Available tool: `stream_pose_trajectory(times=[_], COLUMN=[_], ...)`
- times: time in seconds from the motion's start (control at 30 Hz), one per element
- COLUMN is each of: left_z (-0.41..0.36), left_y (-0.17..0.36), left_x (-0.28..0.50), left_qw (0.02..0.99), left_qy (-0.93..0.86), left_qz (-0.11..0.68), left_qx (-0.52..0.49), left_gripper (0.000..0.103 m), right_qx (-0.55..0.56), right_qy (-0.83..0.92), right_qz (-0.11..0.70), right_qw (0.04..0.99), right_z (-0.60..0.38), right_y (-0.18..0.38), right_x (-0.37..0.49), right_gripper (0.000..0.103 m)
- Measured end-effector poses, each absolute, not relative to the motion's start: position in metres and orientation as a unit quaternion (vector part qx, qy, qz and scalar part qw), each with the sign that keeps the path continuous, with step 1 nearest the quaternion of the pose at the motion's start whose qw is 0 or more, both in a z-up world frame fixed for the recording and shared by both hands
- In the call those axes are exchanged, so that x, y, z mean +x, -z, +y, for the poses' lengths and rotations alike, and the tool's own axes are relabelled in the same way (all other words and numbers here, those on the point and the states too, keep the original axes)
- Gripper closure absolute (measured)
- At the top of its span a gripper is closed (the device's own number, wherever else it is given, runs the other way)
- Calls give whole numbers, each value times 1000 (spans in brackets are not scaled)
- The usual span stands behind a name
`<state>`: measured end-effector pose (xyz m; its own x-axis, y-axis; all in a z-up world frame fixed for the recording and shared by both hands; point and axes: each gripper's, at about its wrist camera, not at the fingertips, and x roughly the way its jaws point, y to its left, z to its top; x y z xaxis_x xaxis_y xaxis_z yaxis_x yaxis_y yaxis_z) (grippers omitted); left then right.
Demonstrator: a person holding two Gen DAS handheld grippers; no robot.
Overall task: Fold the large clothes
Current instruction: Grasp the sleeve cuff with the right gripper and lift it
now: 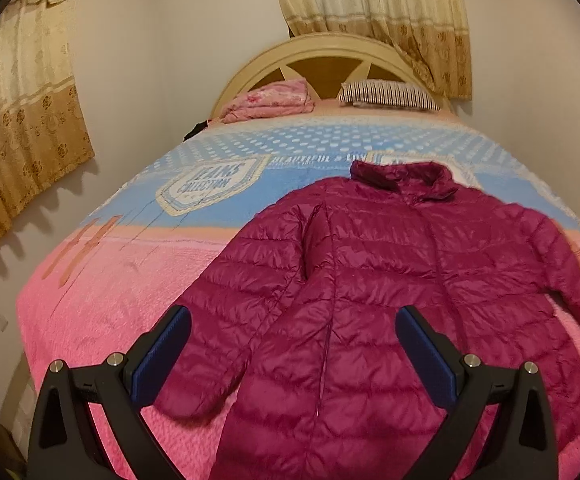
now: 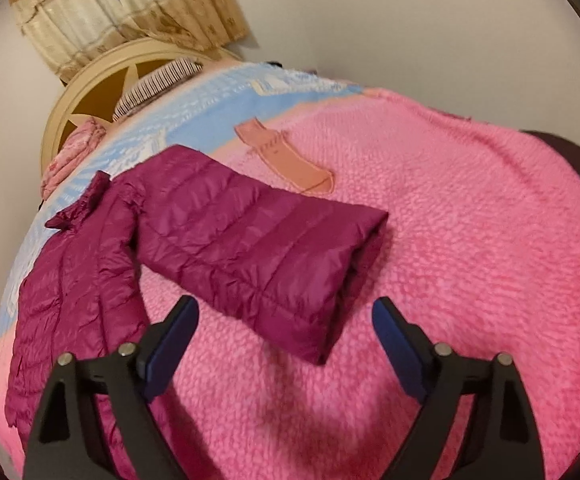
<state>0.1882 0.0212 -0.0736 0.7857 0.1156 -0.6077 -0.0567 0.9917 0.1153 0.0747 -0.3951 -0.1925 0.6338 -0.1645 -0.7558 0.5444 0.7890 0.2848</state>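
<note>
A magenta quilted puffer jacket [image 1: 389, 280] lies spread front-up on the bed, collar toward the headboard. In the left wrist view my left gripper [image 1: 291, 316] is open above the jacket's left sleeve and lower body, nothing between its blue pads. In the right wrist view the jacket's other sleeve [image 2: 266, 256] stretches out over the pink blanket, its cuff end pointing toward the camera. My right gripper [image 2: 286, 308] hovers just short of that cuff, jaws wide and not touching it.
The bed carries a pink and blue fleece blanket [image 1: 102, 320]. A folded pink cloth [image 1: 274, 100] and a striped pillow [image 1: 385, 94] lie by the cream headboard [image 1: 321, 46]. Curtains [image 1: 373, 0] hang behind. The wall runs close along the bed's left side.
</note>
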Motion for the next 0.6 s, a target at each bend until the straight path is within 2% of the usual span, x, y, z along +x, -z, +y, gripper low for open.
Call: stream_pose_trajectory(times=[0.07, 0.17, 0.2, 0.27, 0.3, 0.37, 0.43, 0.6], left_z=[19, 19, 20, 24, 27, 32, 40, 59], left_y=[80, 94, 99, 107, 110, 117, 124, 127], left_x=[201, 223, 231, 246, 252, 263, 276, 294], left_qw=[941, 935, 933, 929, 928, 924, 920, 916], left_qy=[-47, -52, -54, -64, -68, -76, -88, -103], left_qz=[331, 345, 350, 357, 360, 367, 376, 383], left_qx=[51, 62, 65, 73, 74, 76, 74, 64], left_gripper=[1, 1, 1, 1, 1, 1, 1, 1], right_qx=[255, 267, 266, 255, 250, 246, 234, 185], right_qy=[200, 192, 191, 191, 189, 181, 181, 174], right_qz=[389, 409, 413, 411, 411, 409, 402, 382], right_qw=[862, 851, 850, 854, 856, 860, 866, 889], right_z=[-400, -407, -409, -411, -412, -414, -415, -402], right_y=[202, 217, 221, 223, 222, 218, 210, 182], right_x=[84, 99, 101, 103, 104, 107, 112, 139], right_gripper=[19, 36, 47, 59, 70, 81, 86, 86])
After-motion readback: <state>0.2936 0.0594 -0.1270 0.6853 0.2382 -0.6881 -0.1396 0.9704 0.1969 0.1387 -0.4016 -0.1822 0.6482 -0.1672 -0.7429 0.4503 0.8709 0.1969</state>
